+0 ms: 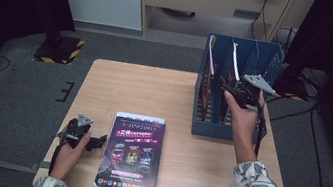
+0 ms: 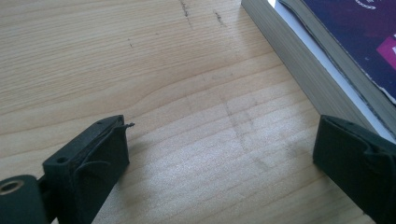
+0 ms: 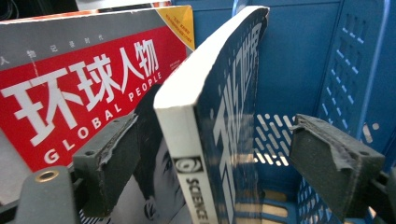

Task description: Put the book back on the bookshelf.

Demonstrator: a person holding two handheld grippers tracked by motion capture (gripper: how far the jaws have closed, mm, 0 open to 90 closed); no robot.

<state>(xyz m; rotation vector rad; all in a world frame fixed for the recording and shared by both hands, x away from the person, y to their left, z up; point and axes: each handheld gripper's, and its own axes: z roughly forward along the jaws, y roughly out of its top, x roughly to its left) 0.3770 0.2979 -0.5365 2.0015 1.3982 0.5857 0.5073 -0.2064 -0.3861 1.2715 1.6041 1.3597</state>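
Magazines are being filed into the blue rack (image 1: 239, 69) at the table's far right: from the high view, the right gripper (image 1: 233, 91) hangs at the rack's middle slot while the left gripper (image 1: 96, 141) rests beside the purple magazine (image 1: 132, 154) lying flat, likely next to go. Left gripper view: its jaws stand wide and empty over bare table (image 2: 163, 70), just beside that magazine's edge. Right gripper view: the jaws straddle the dark-blue science magazine (image 3: 219, 130) without pressing it, apparently letting go now it stands upright beside the red Global People magazine (image 3: 84, 93).
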